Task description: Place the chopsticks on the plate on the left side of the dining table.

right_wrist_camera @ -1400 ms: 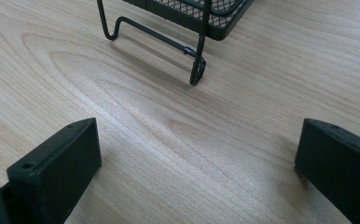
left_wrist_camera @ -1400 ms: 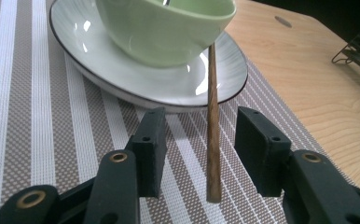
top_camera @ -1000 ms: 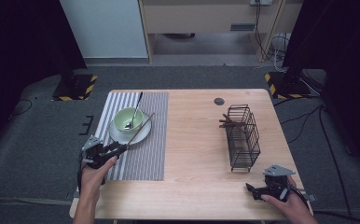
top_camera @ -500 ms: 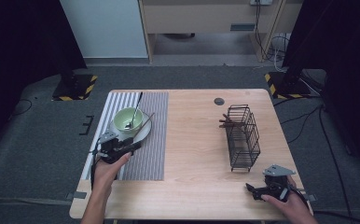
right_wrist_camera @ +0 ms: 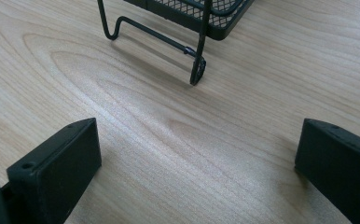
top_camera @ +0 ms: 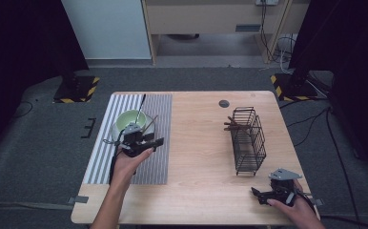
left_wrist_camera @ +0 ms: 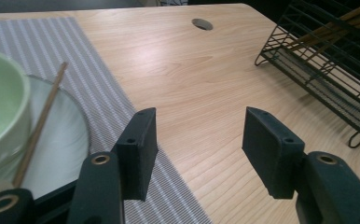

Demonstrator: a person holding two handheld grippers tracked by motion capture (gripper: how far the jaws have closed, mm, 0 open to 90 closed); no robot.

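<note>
Showing no readable writing: green bowl [top_camera: 128, 120], chopstick [left_wrist_camera: 40, 125], wire rack [top_camera: 248, 139].

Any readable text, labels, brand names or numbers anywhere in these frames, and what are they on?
None. The bowl, the striped mat, the wire rack, the table and both grippers, left and right, carry no legible writing; the yellow-black floor markers bear only stripes.
</note>
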